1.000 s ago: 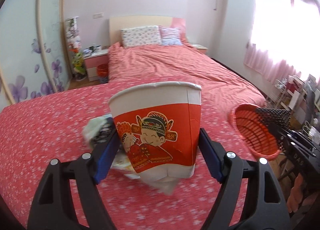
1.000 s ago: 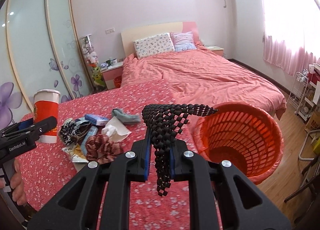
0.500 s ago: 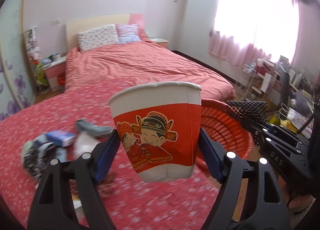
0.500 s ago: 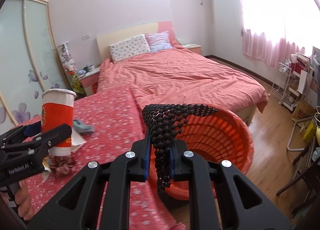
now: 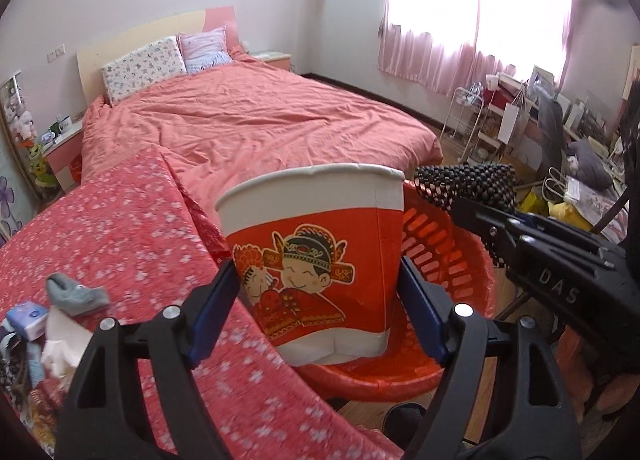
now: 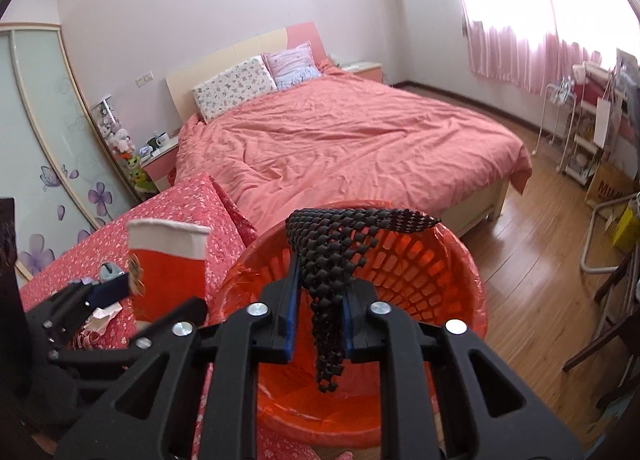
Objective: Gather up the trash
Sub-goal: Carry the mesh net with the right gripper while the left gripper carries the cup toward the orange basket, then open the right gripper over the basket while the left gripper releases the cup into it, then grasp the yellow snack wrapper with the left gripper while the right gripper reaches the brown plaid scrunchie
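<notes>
My left gripper (image 5: pixel 318 308) is shut on a red and white paper cup (image 5: pixel 316 260) with a cartoon print, held upright at the near rim of the orange trash basket (image 5: pixel 452 260). My right gripper (image 6: pixel 320 320) is shut on a piece of black mesh (image 6: pixel 332 260) and holds it over the open basket (image 6: pixel 420 284). The cup also shows in the right wrist view (image 6: pixel 168 264), left of the basket. The mesh and right gripper show in the left wrist view (image 5: pixel 468 183), over the basket's far side.
The red flowered table (image 5: pixel 120 244) holds loose trash at its left: a grey sock (image 5: pixel 74 294), a blue packet (image 5: pixel 26 318), white tissue (image 5: pixel 60 344). A large pink bed (image 5: pixel 248 127) lies behind. Shelves and clutter (image 5: pixel 540 115) stand at the right by the window.
Both grippers have swung right toward the basket. The cup has moved from over the table to the basket's rim, and the mesh now hangs over the basket's opening.
</notes>
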Available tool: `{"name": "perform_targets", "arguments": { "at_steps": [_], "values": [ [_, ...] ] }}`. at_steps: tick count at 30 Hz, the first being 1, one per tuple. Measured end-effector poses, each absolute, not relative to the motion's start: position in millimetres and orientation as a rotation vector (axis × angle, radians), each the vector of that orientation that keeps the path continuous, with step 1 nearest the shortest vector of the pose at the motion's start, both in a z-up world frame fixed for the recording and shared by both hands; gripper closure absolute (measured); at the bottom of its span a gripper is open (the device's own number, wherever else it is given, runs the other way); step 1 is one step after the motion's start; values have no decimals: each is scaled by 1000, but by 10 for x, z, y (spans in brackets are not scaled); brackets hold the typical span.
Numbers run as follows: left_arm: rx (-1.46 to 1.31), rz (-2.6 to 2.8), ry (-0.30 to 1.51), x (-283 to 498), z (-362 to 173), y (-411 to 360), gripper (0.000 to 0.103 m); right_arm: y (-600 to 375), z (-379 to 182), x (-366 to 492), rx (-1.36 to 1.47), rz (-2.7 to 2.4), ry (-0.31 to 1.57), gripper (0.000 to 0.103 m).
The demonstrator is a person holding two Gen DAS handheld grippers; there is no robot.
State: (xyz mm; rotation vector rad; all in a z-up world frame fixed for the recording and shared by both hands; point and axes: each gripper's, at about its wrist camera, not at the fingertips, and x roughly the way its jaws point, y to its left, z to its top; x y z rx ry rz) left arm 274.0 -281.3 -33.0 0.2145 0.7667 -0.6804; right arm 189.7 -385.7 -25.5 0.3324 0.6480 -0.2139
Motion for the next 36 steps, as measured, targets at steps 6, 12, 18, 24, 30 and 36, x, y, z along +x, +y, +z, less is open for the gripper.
{"name": "perform_targets", "arguments": {
  "at_steps": [6, 12, 18, 24, 30, 36],
  "values": [
    [225, -653, 811, 2894, -514, -2857, 21, -3984, -344, 1926, 371, -216, 669, 56],
    [206, -613, 815, 2936, -505, -2643, 21, -4011, -306, 1841, 389, -240, 665, 55],
    [174, -551, 789, 2884, -321, -2273, 21, -3909, -115, 1789, 359, -250, 637, 55],
    [167, -475, 747, 2727, -103, -1773, 21, -3578, 45, 1783, 309, -216, 622, 55],
    [138, -370, 732, 2637, -15, -1034, 21, -3067, 110, 1818, 250, -143, 626, 55],
    [85, -218, 734, 2582, -37, -104, 21, -2431, -16, 1918, 167, -58, 656, 55]
  ]
}}
